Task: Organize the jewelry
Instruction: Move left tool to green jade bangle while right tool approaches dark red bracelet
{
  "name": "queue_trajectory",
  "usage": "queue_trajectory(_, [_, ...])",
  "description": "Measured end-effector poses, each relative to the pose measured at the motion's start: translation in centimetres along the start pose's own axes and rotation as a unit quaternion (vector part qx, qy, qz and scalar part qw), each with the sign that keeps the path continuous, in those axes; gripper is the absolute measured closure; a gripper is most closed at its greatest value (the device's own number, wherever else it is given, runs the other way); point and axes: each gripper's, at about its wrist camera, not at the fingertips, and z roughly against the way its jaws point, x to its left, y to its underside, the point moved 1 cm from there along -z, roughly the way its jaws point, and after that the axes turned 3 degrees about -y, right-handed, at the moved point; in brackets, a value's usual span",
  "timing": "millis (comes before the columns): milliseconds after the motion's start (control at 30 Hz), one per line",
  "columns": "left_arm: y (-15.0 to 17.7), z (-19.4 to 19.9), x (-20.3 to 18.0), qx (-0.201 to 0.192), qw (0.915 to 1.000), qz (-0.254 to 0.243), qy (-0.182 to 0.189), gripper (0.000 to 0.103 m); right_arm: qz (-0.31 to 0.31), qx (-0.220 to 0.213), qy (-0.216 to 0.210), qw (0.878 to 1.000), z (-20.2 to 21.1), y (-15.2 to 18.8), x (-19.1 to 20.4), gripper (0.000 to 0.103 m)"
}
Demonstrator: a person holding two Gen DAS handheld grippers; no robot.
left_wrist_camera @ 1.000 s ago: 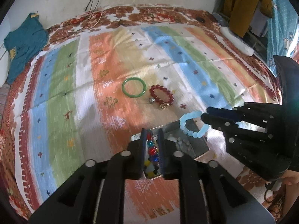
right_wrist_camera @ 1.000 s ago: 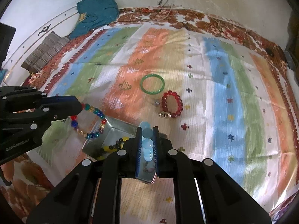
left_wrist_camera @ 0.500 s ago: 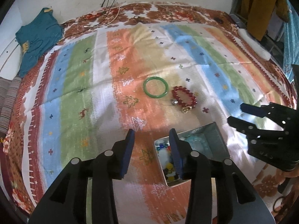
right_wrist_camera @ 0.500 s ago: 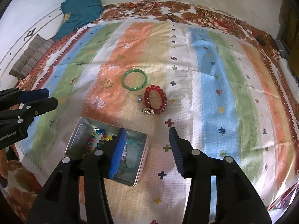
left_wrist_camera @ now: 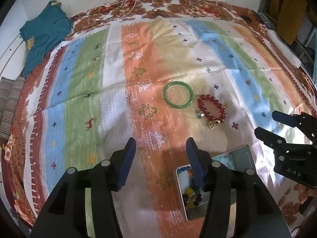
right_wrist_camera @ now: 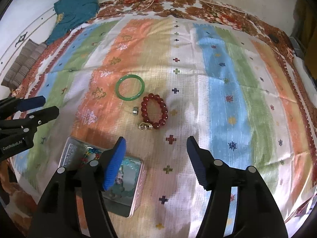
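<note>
- Left tongs (left_wrist_camera: 160, 150) gape wide, holding nothing.
- Right tongs (right_wrist_camera: 155, 148) likewise spread wide and empty.
- Metal tin (right_wrist_camera: 136, 194) on the striped bedspread (right_wrist_camera: 218, 79) contains beaded bracelets.
- Green bangle (right_wrist_camera: 129, 87) and red bead bracelet (right_wrist_camera: 154, 111) lie just beyond it, side by side.

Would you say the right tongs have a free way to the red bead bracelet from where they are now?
Probably yes. The right tongs are open and empty, and the red bead bracelet lies flat on the striped cloth just ahead, with only bare cloth between. The metal tin sits off to their left, out of that line.
</note>
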Motion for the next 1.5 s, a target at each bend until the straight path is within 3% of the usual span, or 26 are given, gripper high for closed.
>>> queue_trajectory(800, [-3.6, -6.4, 0.0, 0.042, 0.9991, 0.004, 0.000, 0.039, -0.022, 0.029, -0.007, 0.999, -4.4, -2.5, -1.9, 0.029])
queue_trajectory(1500, [-5.3, -10.4, -0.4, 0.071, 0.9974, -0.011, 0.000, 0.038, -0.023, 0.055, 0.003, 0.998, -8.0, -3.8, -2.8, 0.028])
